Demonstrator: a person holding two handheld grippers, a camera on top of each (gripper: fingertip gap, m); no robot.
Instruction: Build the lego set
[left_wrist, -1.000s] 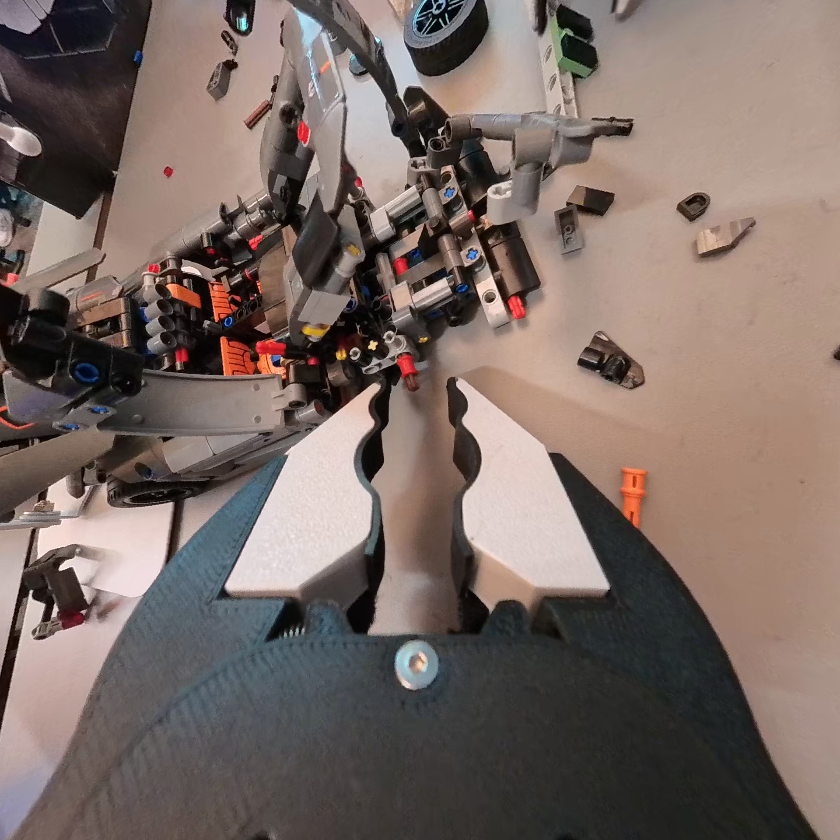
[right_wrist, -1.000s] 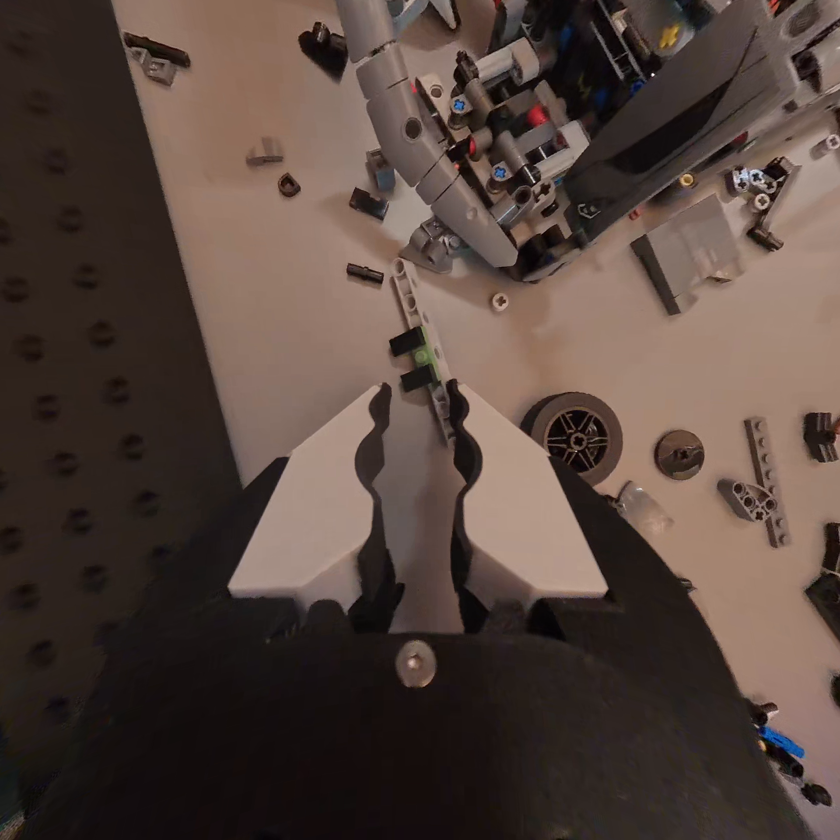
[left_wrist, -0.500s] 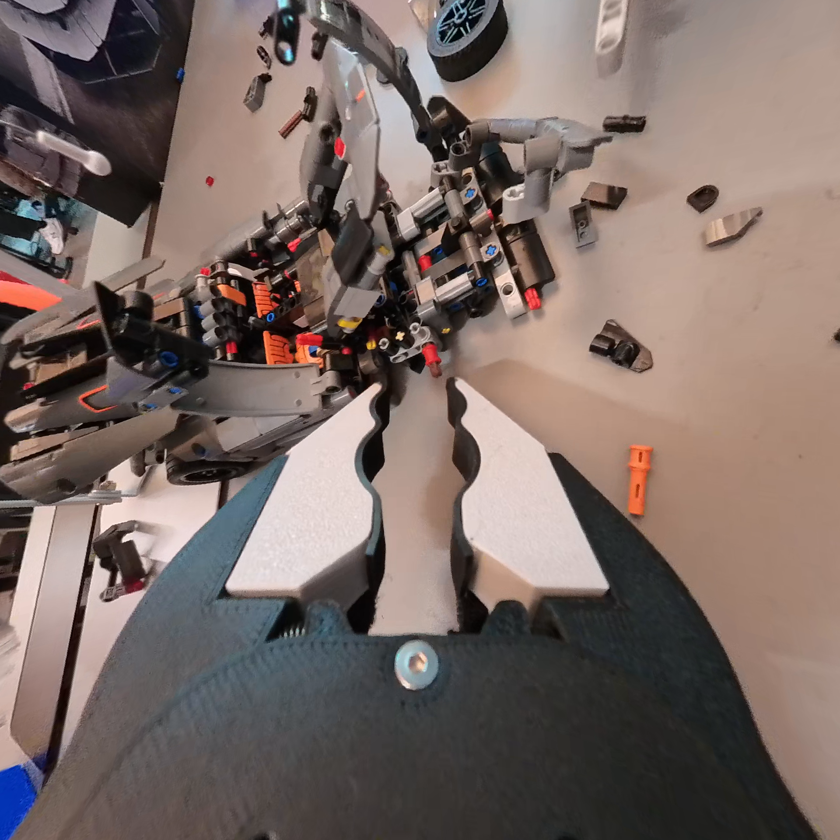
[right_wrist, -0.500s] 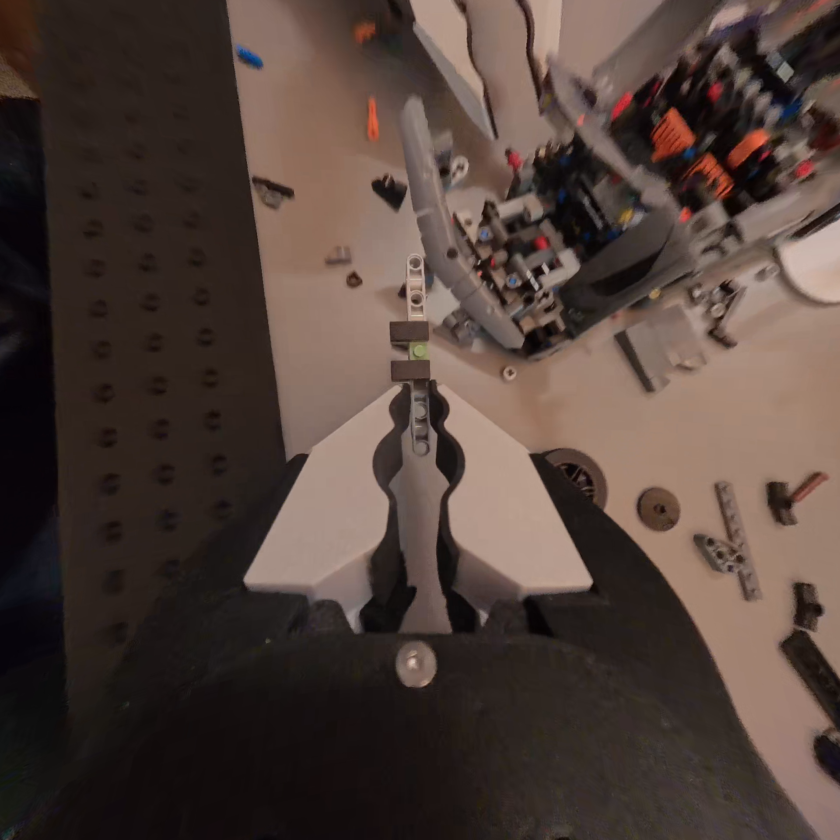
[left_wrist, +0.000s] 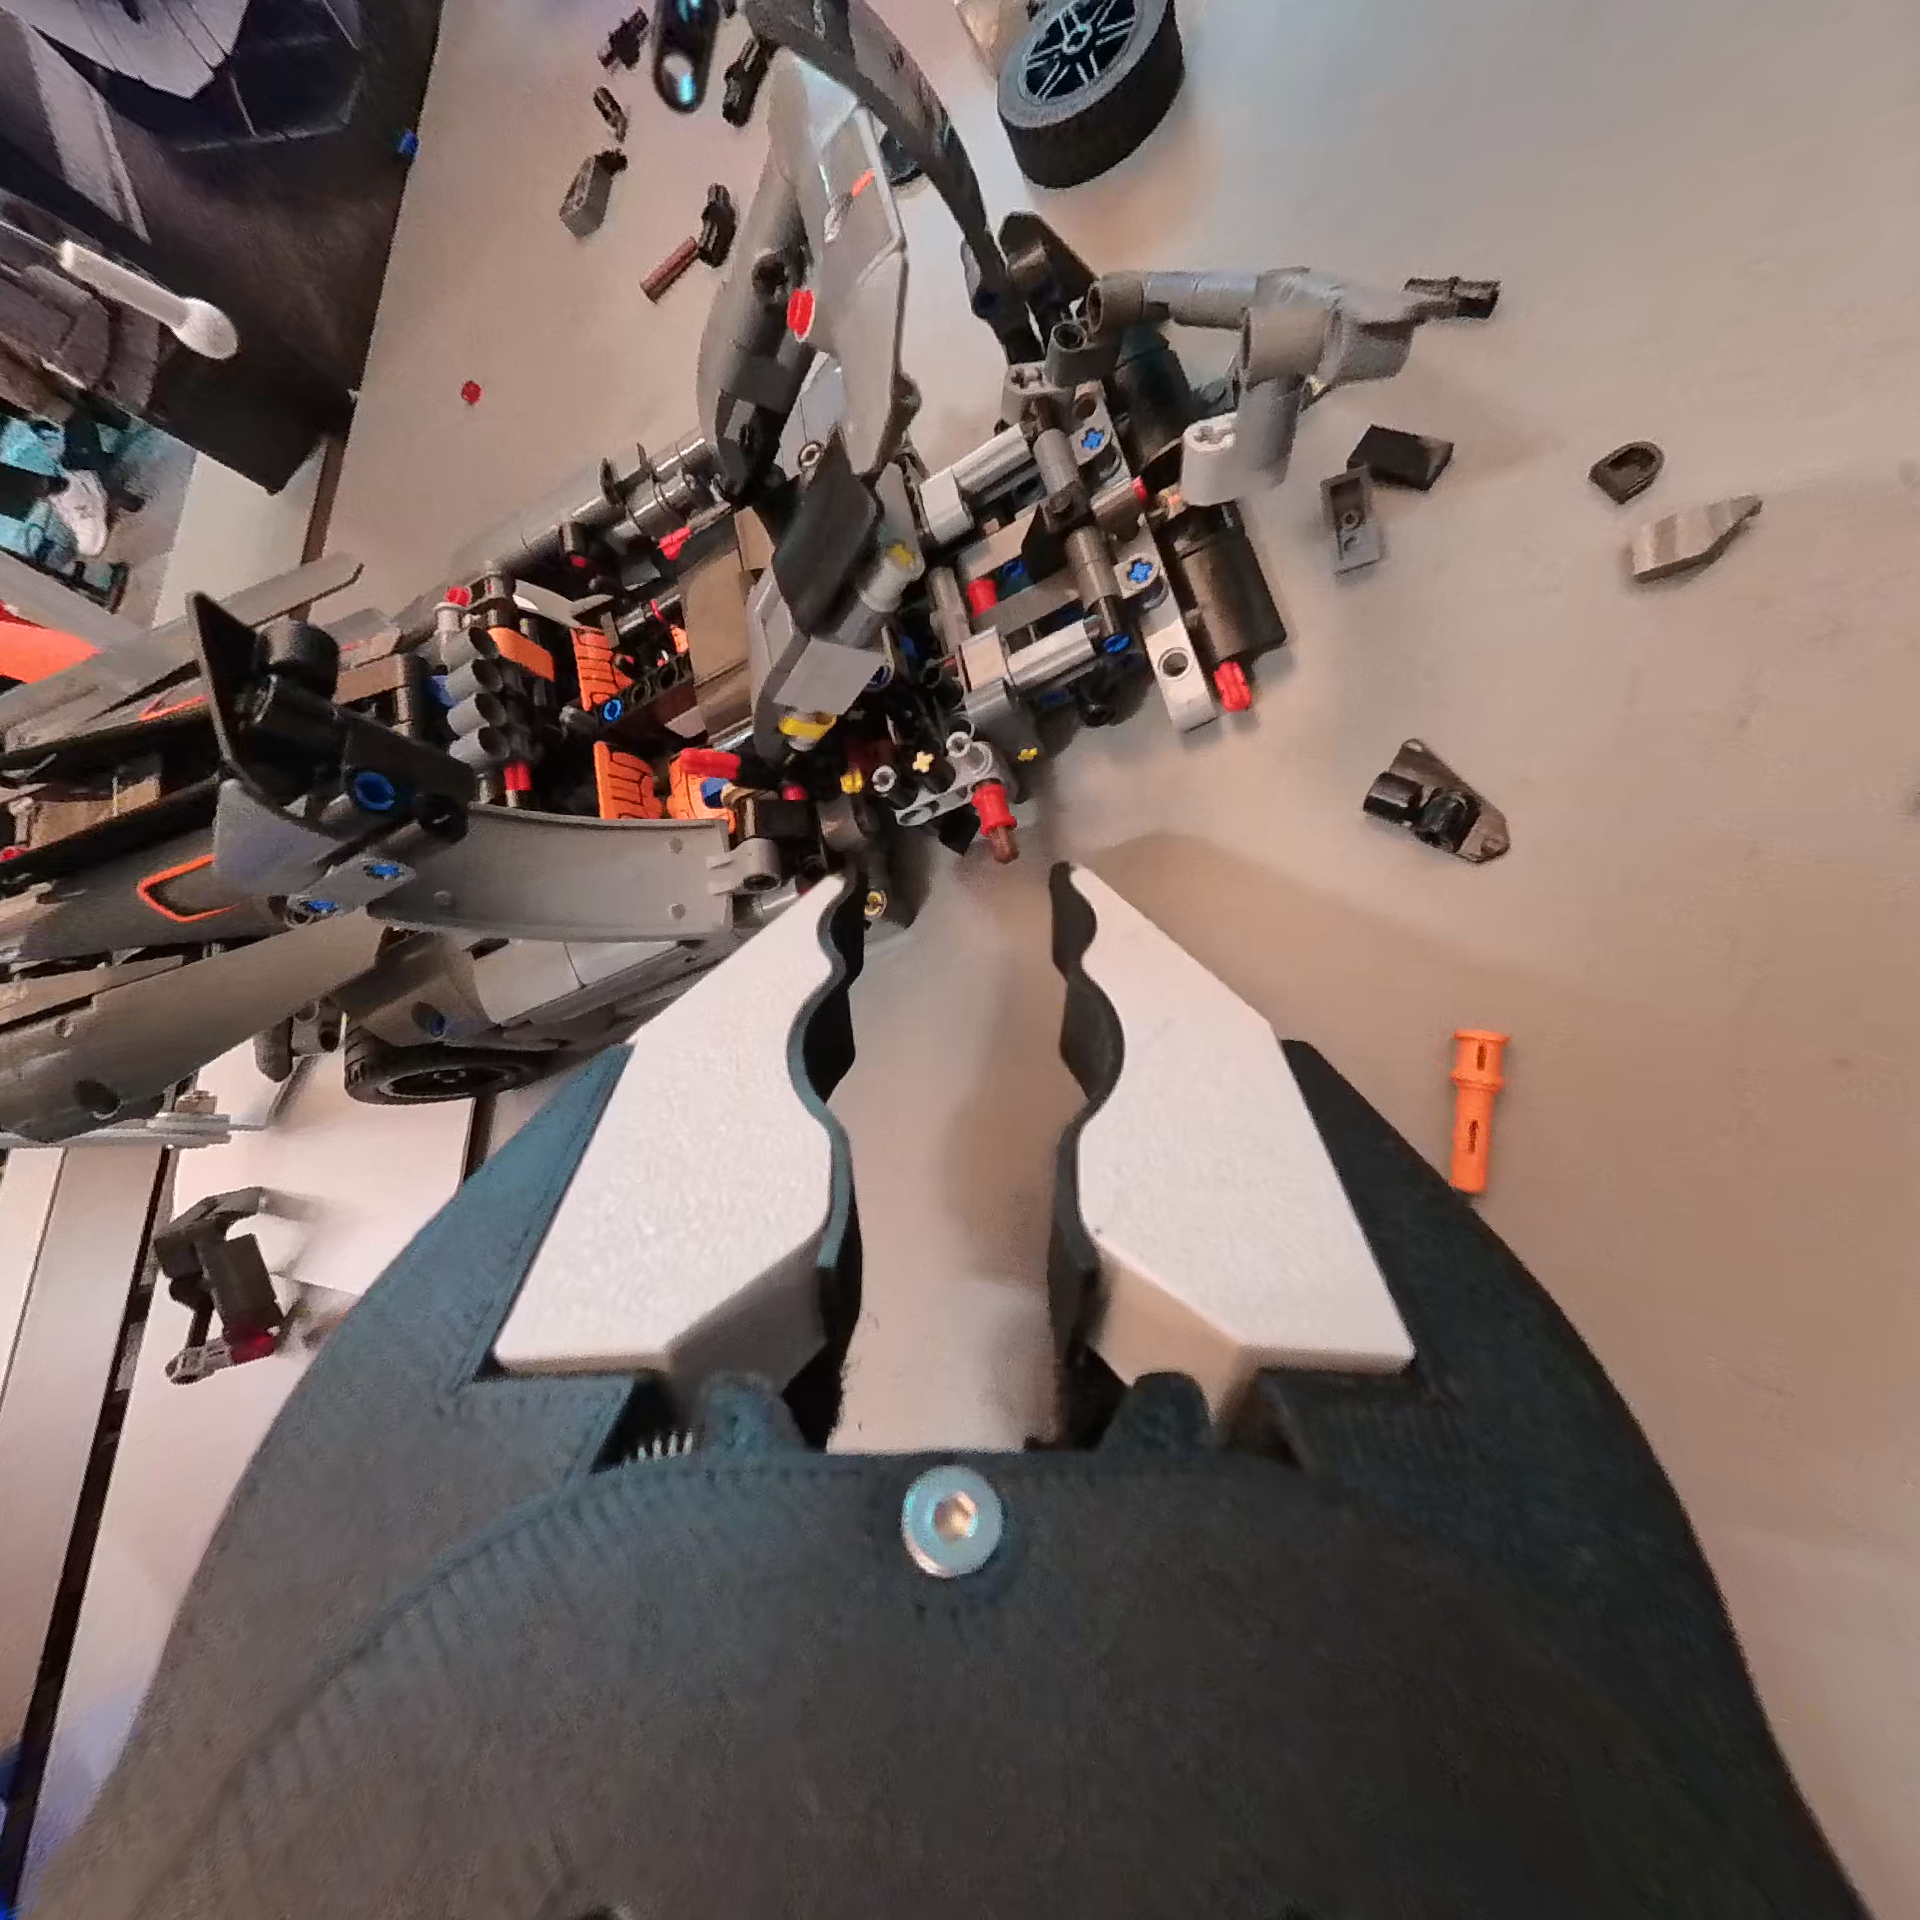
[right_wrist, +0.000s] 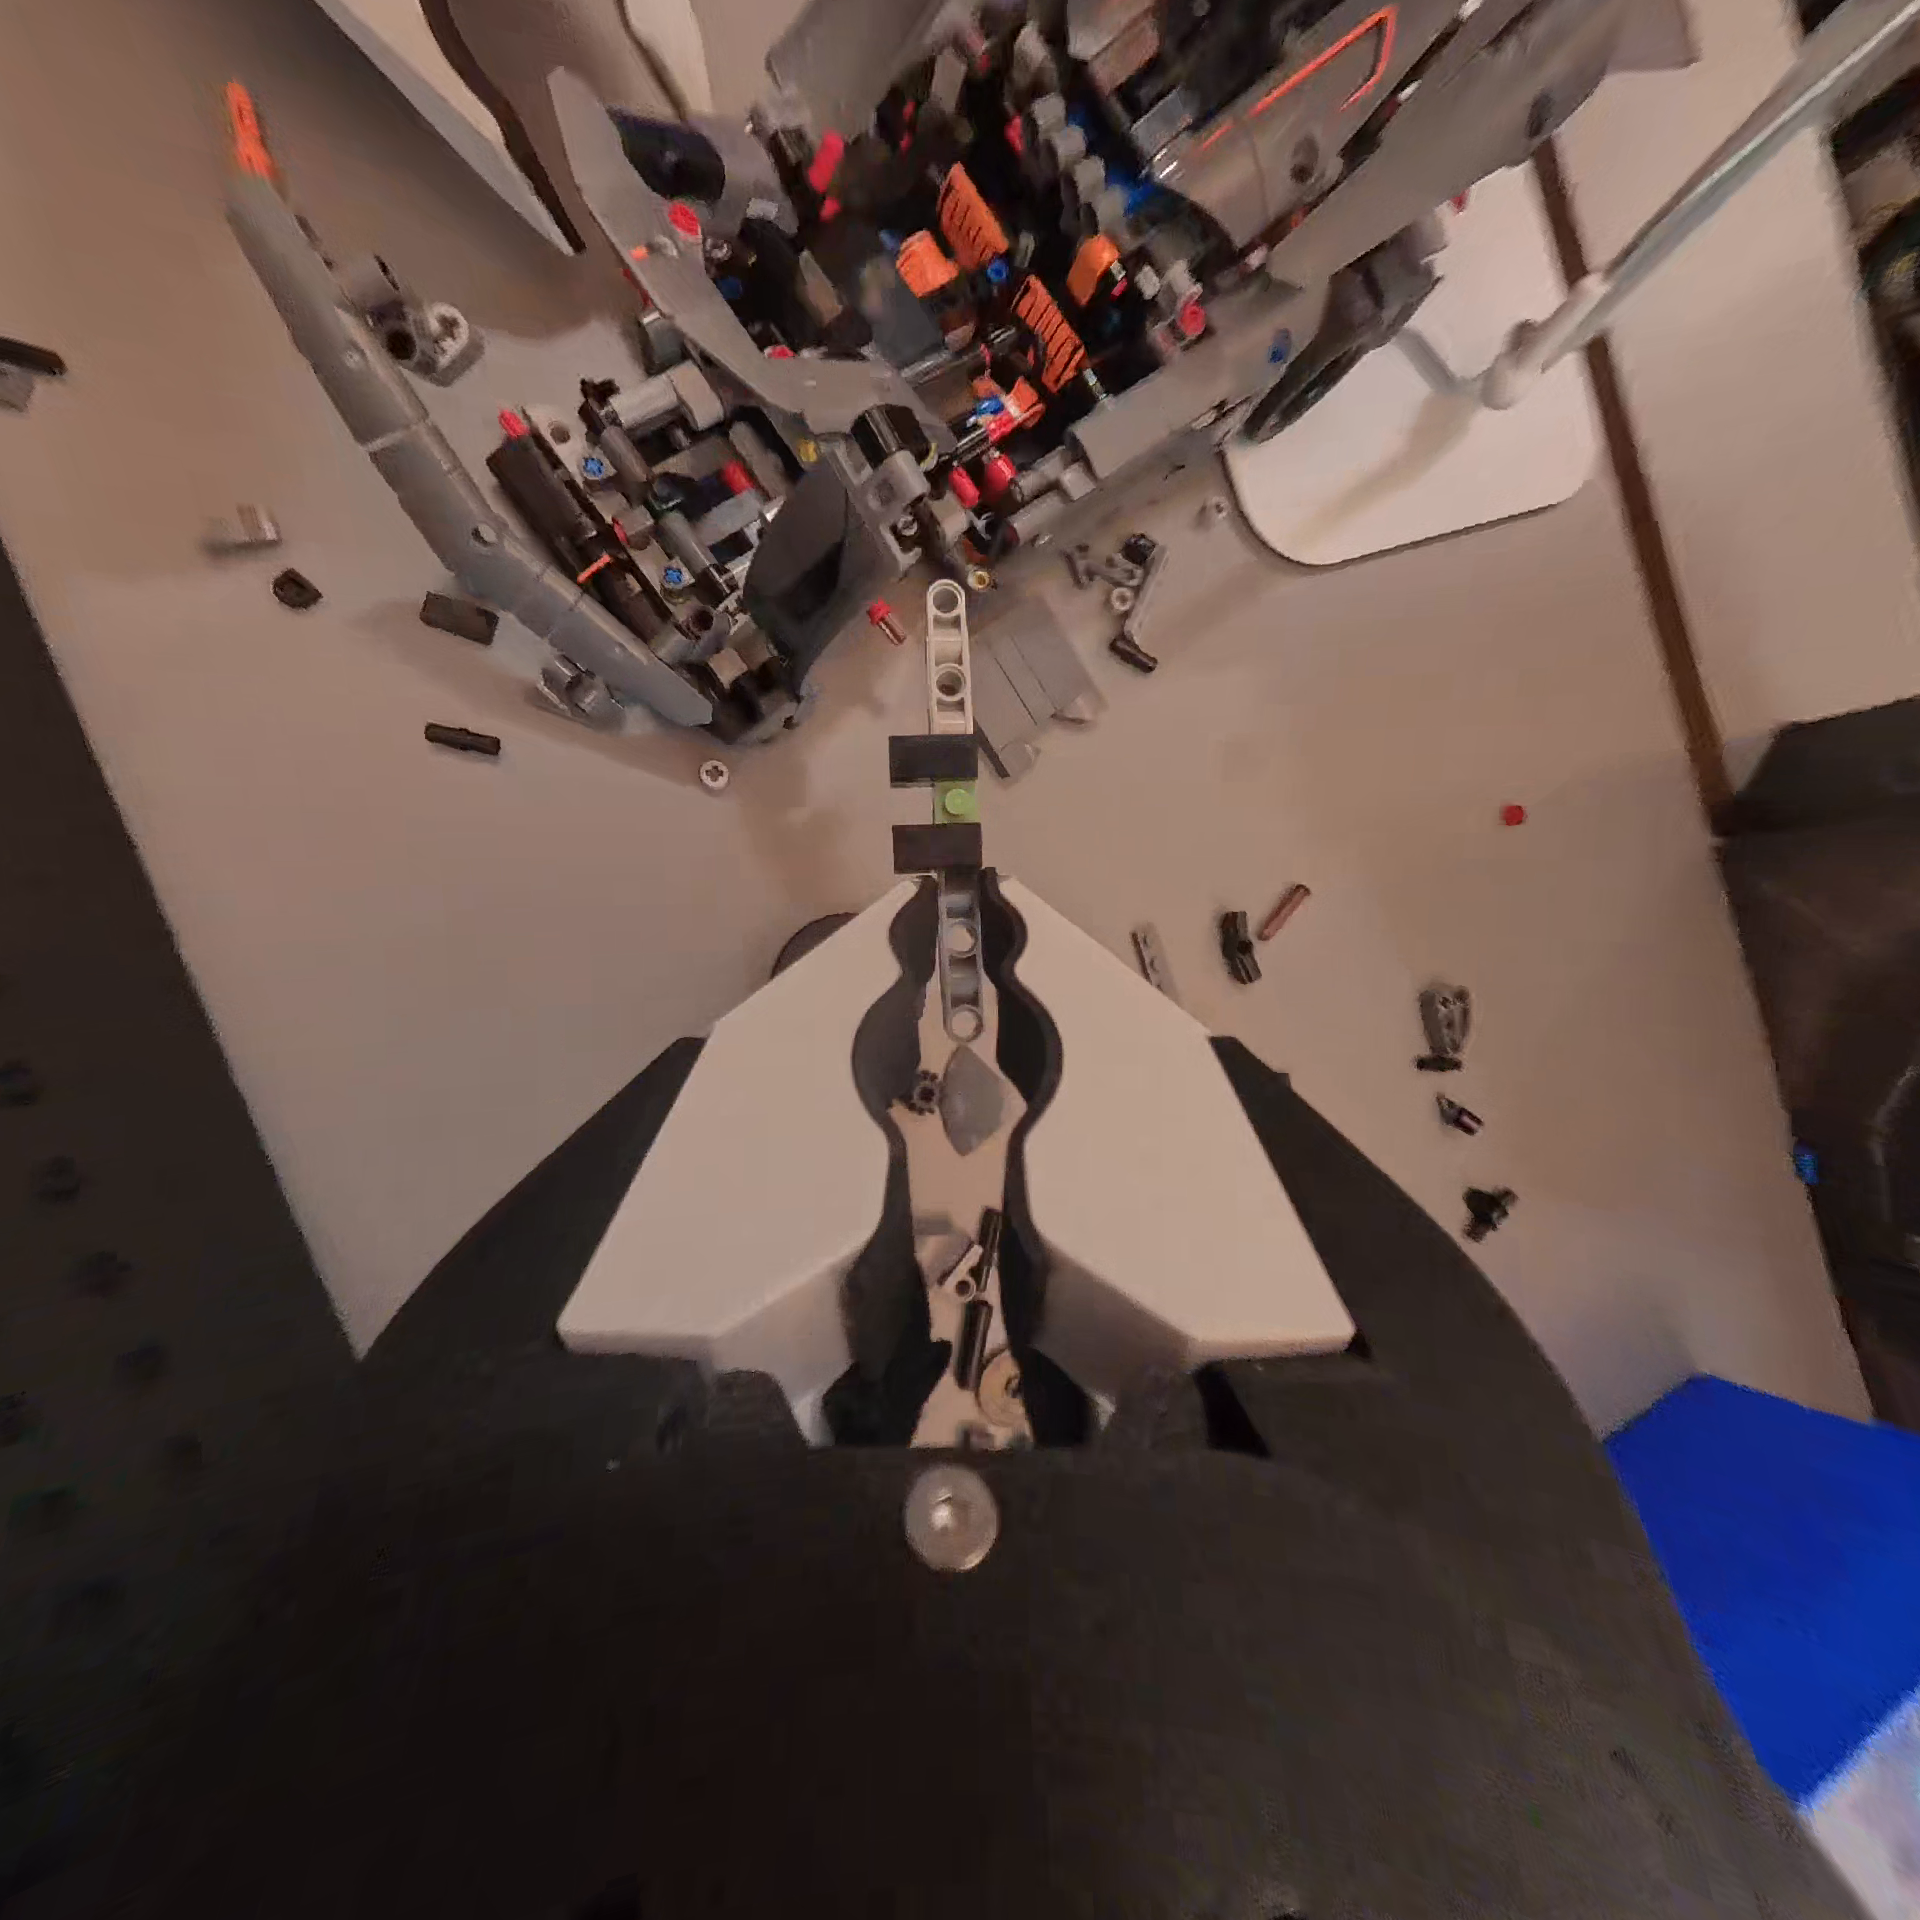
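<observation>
- While the right gripper has its fingers clamped on the near end of a thin grey beam with two black clips and a green stud, the beam sticks straight out toward the half-built car model, tip near its front frame but apart from it.
- Left gripper: fingers apart, nothing between them, tips just beside the car's side.
- Step in hand, as I read it: carry the beam over and fit it to the car.
- To do it well: keep the beam level and in line with the fingers; the grip is only on one end, so it may swivel. Line the end hole up before pressing. The left gripper should steady the car, or it will likely slide.
- Target spot unclear, the car is motion-blurred in the right wrist view.
- Bench is pale and smooth, littered with loose parts: a spare wheel, an orange pin, small black and grey bits.
- Room: dim warm light, a dark pegboard-like panel at one edge, something blue at the lower corner.
</observation>
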